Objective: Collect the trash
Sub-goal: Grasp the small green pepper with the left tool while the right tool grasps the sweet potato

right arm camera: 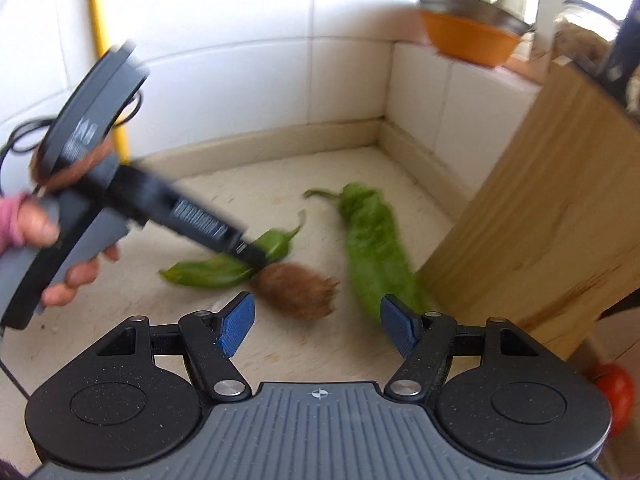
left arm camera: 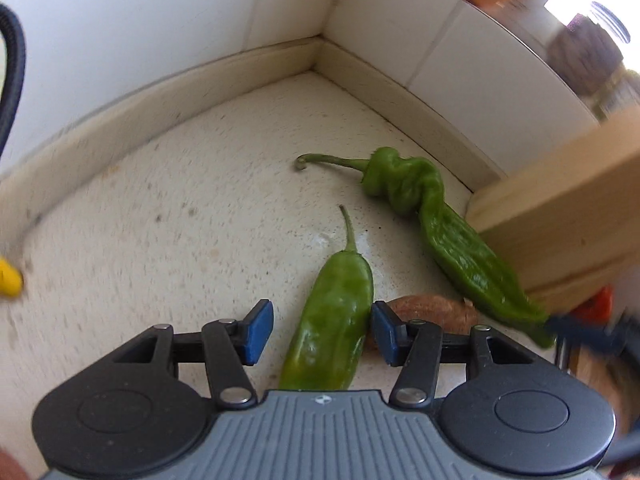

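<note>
My left gripper (left arm camera: 322, 332) is open and low over the counter, straddling a small green pepper (left arm camera: 328, 320). Its right pad (left arm camera: 383, 332) touches the pepper's side, while the left pad (left arm camera: 258, 330) stands apart from it. A brown fibrous lump (left arm camera: 434, 312) lies just right of that pad. My right gripper (right arm camera: 318, 328) is open and holds nothing, with the brown lump (right arm camera: 296, 288) just ahead of it. In the right wrist view a hand holds the left gripper (right arm camera: 254, 256) down on the small pepper (right arm camera: 216, 274). A long wrinkled pepper (right arm camera: 372, 248) lies to the right.
A wooden block (right arm camera: 540, 220) stands at the right, close to the long pepper (left arm camera: 440, 220). Tiled walls meet in a corner (left arm camera: 318, 52) behind. An orange bowl (right arm camera: 468, 36) sits on the ledge, and a red tomato (right arm camera: 612, 392) lies near the right edge. A yellow object (left arm camera: 8, 280) shows at the far left.
</note>
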Available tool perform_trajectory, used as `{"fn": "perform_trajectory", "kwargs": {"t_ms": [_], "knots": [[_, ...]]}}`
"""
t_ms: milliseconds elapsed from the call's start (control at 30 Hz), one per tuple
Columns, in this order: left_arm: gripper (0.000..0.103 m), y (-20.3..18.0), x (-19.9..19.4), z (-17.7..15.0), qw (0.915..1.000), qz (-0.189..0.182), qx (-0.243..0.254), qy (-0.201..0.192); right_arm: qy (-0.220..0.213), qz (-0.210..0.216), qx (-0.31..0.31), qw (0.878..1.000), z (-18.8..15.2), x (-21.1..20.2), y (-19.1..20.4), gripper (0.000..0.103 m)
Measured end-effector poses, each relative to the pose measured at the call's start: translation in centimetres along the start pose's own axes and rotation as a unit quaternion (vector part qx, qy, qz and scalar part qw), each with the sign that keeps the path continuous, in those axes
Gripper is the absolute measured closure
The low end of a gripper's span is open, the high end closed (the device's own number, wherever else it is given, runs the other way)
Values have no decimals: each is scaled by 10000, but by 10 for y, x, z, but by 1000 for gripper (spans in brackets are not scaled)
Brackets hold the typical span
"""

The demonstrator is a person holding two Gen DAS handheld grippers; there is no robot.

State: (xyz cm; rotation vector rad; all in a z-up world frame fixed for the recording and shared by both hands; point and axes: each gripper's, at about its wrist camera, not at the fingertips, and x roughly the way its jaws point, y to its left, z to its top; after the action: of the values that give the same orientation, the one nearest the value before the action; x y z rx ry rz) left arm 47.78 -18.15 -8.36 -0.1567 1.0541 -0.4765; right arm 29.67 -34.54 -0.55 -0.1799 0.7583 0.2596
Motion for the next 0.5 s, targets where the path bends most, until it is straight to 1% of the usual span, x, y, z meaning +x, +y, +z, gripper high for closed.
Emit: {"fn": "perform_trajectory", "kwargs": {"t_ms": [67, 100, 133, 200, 233, 367, 433, 500], "knots": [[57, 0, -1, 0, 9996, -47, 294, 9, -57, -159, -11, 9999, 7, -5, -10, 27], [64, 0, -1, 0, 9991, -133, 399, 56, -65, -208, 9, 9998, 9, -7, -14, 27], [67, 1, -2, -1, 9985, -212, 485, 145, -65, -194, 63, 9998, 12, -9, -17, 27], [69, -1, -6, -6, 9968, -202, 756, 189, -71, -28, 153, 9999, 14, -8, -19, 27], [70, -2, -8, -9, 9956, -192, 893, 212, -46, 22, 95, 9999, 14, -5, -15, 27], [71, 1, -18, -18, 9912, -256, 1236, 389, 235, 170, -484, 9984, 14, 19, 9, 27], [71, 4, -22, -21, 9900, -246, 1312, 455, 399, 197, -796, 9958, 16, 37, 19, 27], [71, 7, -25, -22, 9895, -186, 1349, 489, 458, 170, -1086, 9929, 20, 51, 26, 27]]}}
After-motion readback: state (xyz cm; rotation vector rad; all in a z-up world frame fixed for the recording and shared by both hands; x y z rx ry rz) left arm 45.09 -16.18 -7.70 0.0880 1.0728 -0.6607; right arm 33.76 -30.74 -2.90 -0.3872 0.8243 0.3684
